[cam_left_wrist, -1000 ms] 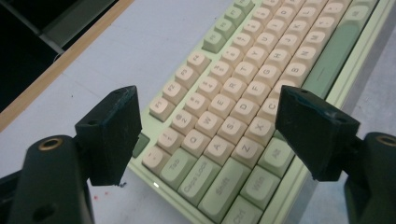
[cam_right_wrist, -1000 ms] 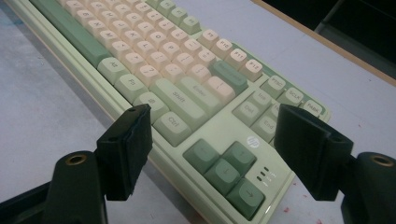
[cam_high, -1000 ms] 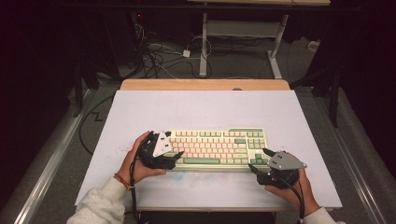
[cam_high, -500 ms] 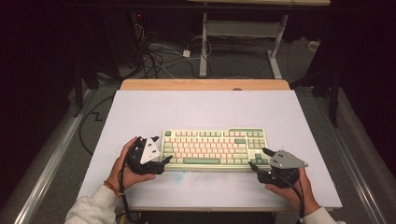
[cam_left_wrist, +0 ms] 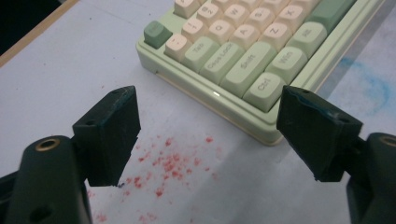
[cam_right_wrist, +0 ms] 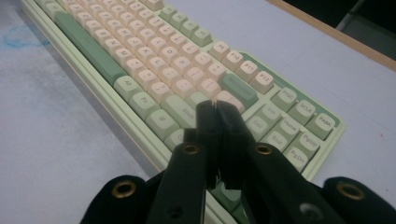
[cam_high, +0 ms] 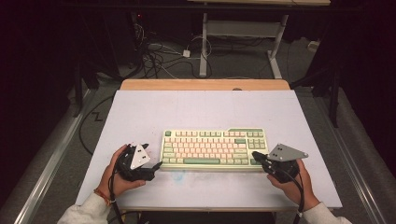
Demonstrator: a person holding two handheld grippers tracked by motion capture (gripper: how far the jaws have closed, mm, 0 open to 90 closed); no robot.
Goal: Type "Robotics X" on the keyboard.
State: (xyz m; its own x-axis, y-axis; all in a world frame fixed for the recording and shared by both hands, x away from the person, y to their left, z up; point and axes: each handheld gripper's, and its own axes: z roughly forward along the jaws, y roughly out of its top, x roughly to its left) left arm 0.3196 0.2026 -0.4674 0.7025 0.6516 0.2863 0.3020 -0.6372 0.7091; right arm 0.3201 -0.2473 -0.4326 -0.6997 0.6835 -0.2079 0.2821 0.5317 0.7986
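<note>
- While the keyboard (cam_high: 214, 149) lies flat near the middle of the white table (cam_high: 201, 107), both grippers sit at its near corners.
- Right gripper (cam_right_wrist: 216, 109) has just been closing; its jaws meet over the right-hand keys, clenched on nothing.
- Left gripper (cam_left_wrist: 210, 126) is released, jaws wide, just beside the left corner above red specks (cam_left_wrist: 170, 163).

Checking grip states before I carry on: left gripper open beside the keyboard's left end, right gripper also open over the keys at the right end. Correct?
Not quite. The right gripper is shut, not open: in the right gripper view its jaws meet with nothing between them, over the keys at the right end of the keyboard. The left gripper is indeed open beside the left end.
</note>
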